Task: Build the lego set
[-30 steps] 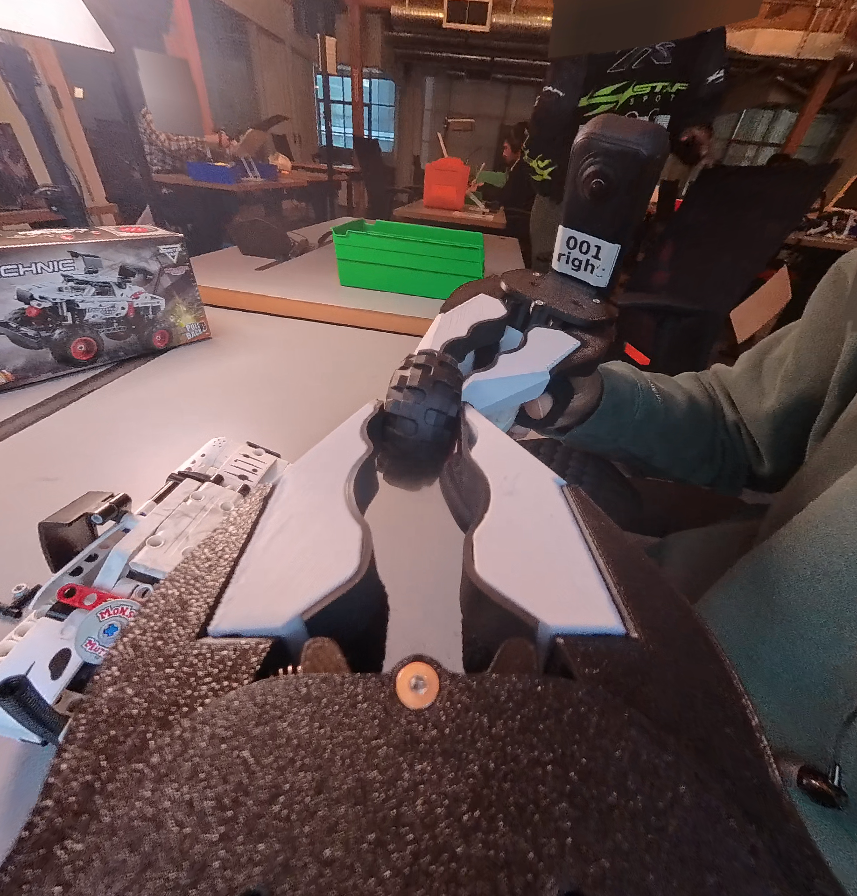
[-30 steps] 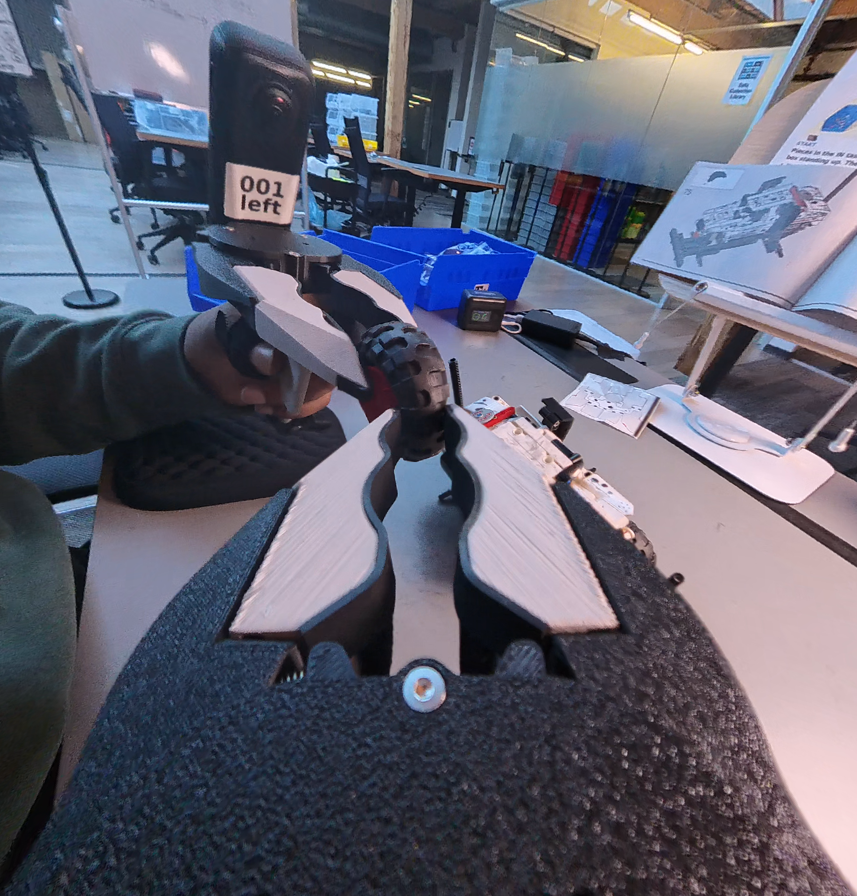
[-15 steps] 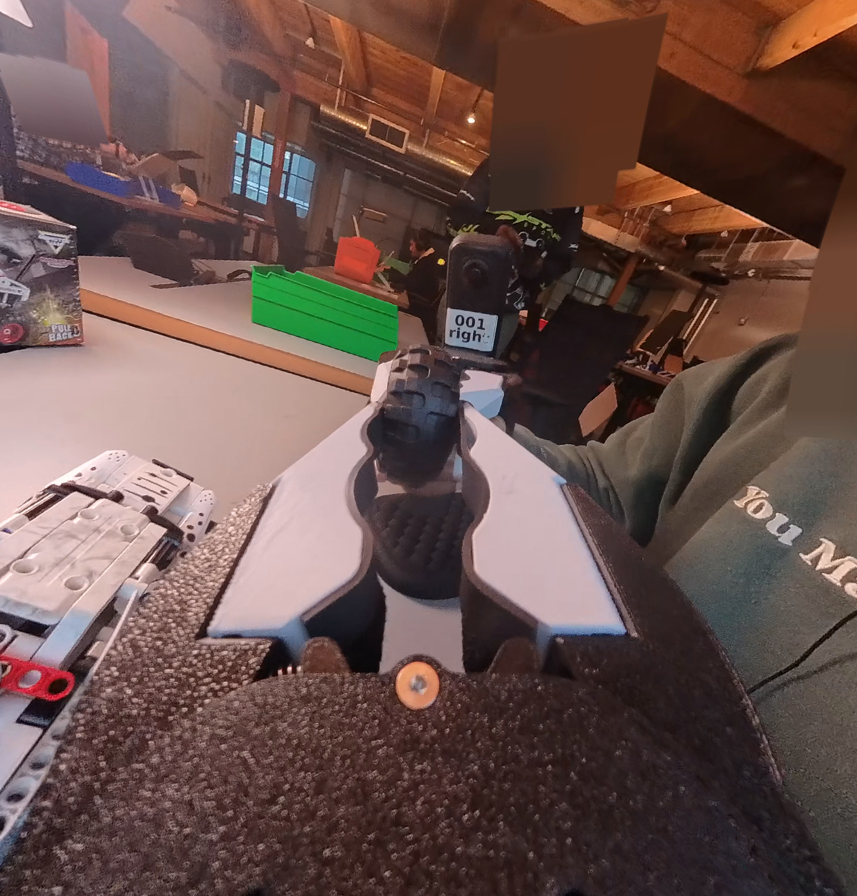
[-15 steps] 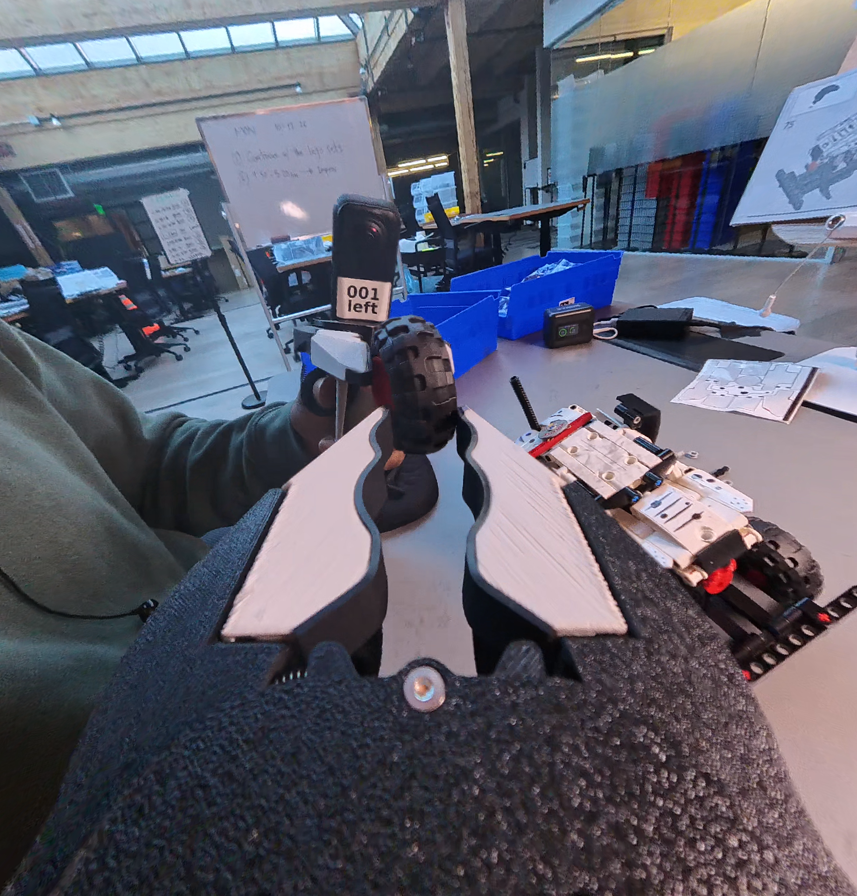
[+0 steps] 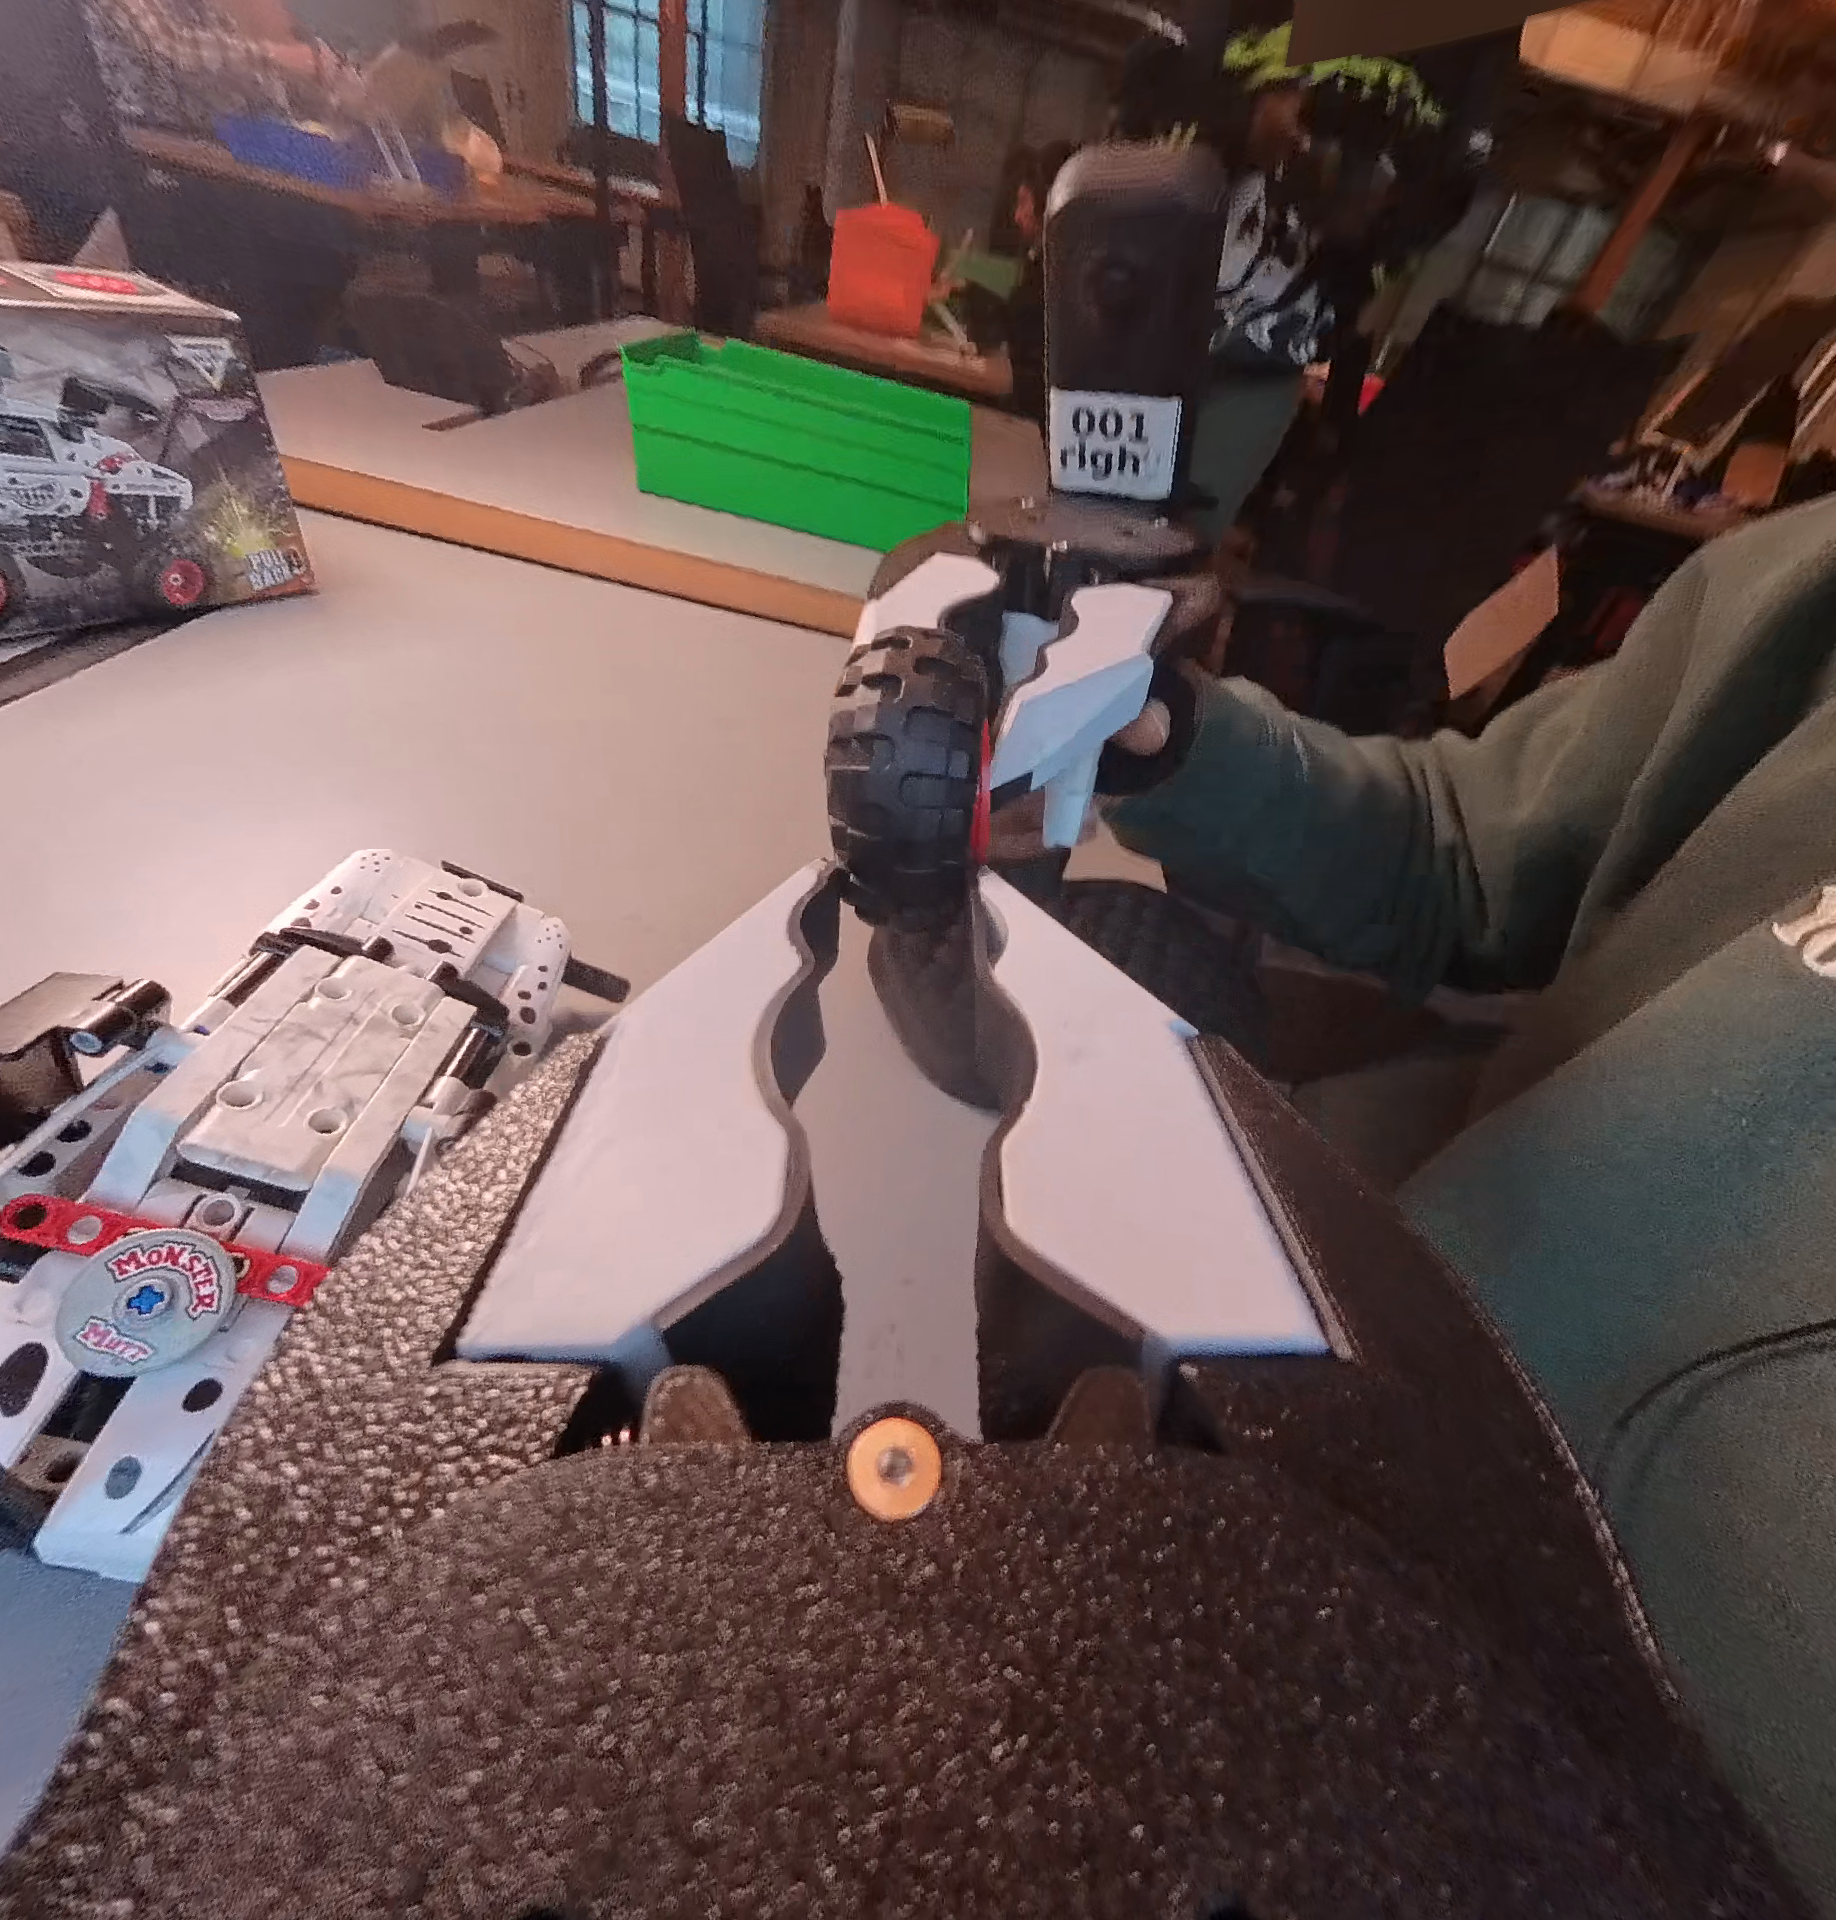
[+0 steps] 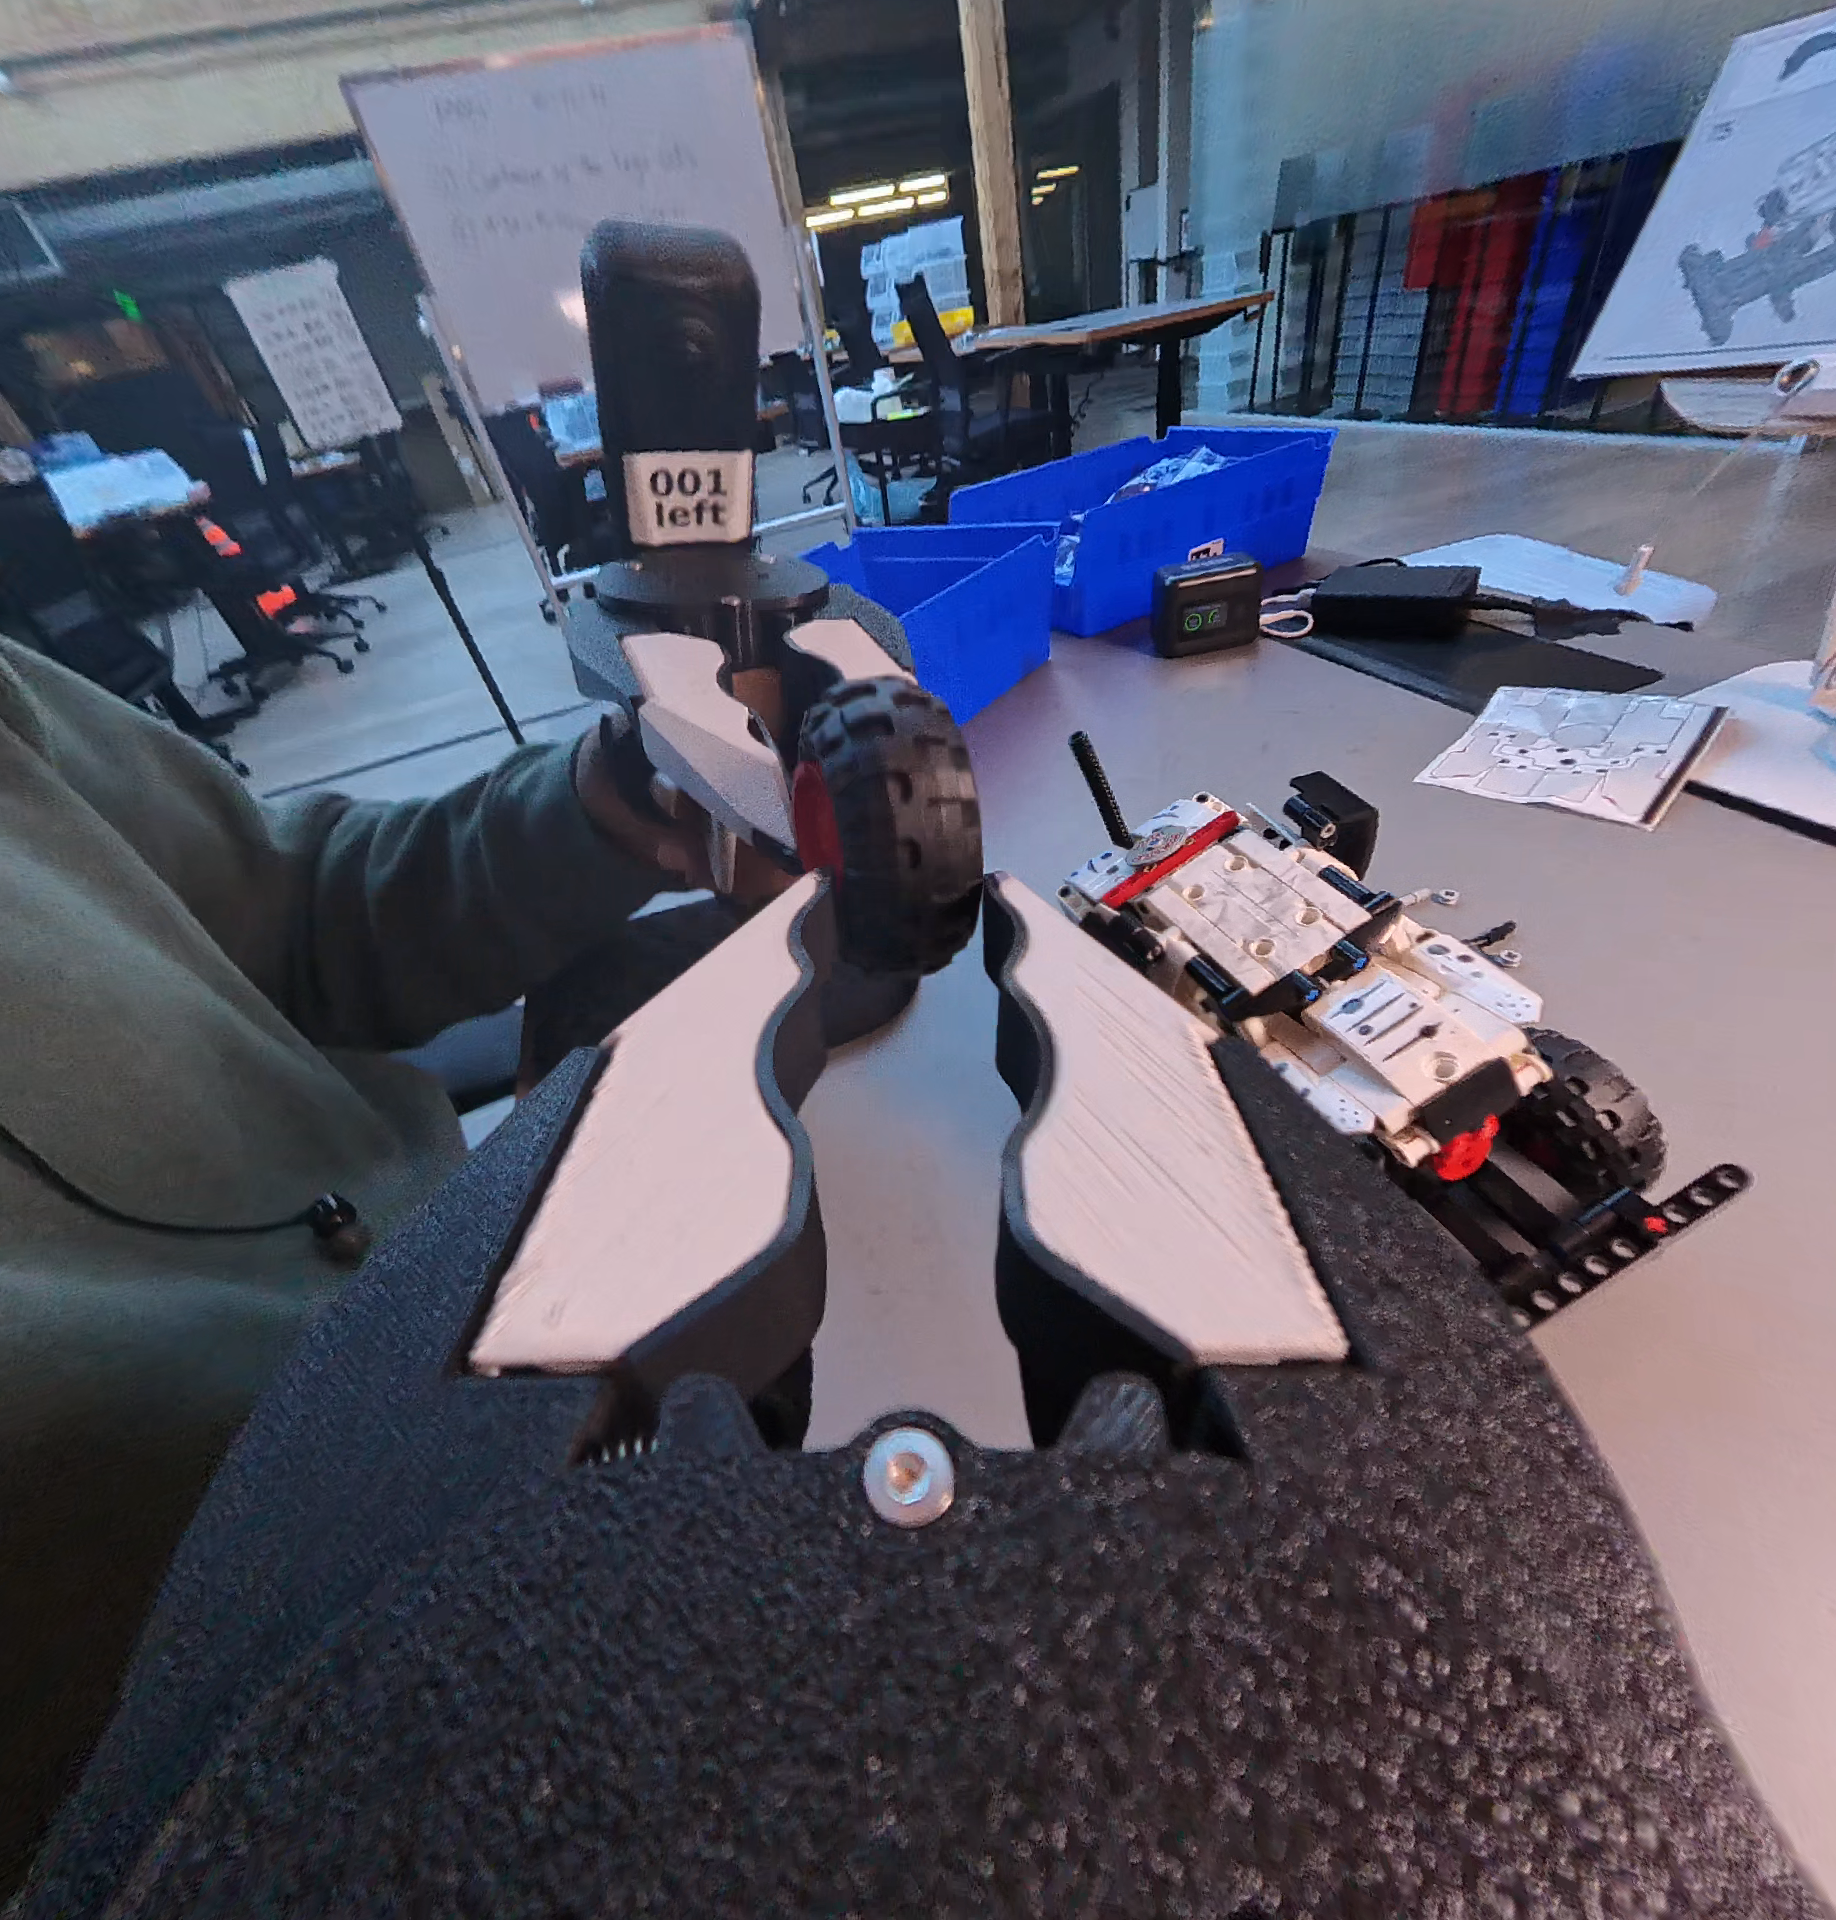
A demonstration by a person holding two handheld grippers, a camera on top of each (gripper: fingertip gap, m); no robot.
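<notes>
A black knobby wheel (image 5: 898,769) with a red hub is held up between my two grippers, which face each other. My left gripper (image 5: 909,878) pinches only the wheel's near lower edge with its tips. My right gripper (image 6: 903,883) has the wheel (image 6: 898,821) a little deeper between its tips. In each view a finger of the other gripper (image 5: 1080,686) (image 6: 706,738) lies against the red hub. The part-built white and black truck (image 5: 270,1049) lies on the grey table (image 5: 478,748), left of my left gripper. It is right of my right gripper (image 6: 1298,966) and has one wheel on.
The set's box (image 5: 93,457) stands at the far left and a green bin (image 5: 789,436) on the table behind. Blue bins (image 6: 1153,530), a small black device (image 6: 1205,603), a sticker sheet (image 6: 1568,748) and the instruction booklet (image 6: 1745,208) on a stand lie beyond the truck. A person's green sleeves flank both views. Less than 4 cm separates the two grippers' tips.
Both grippers have tilted back down toward the table. The wheel now sits farther out at my left gripper's tips and deeper between my right gripper's tips.
</notes>
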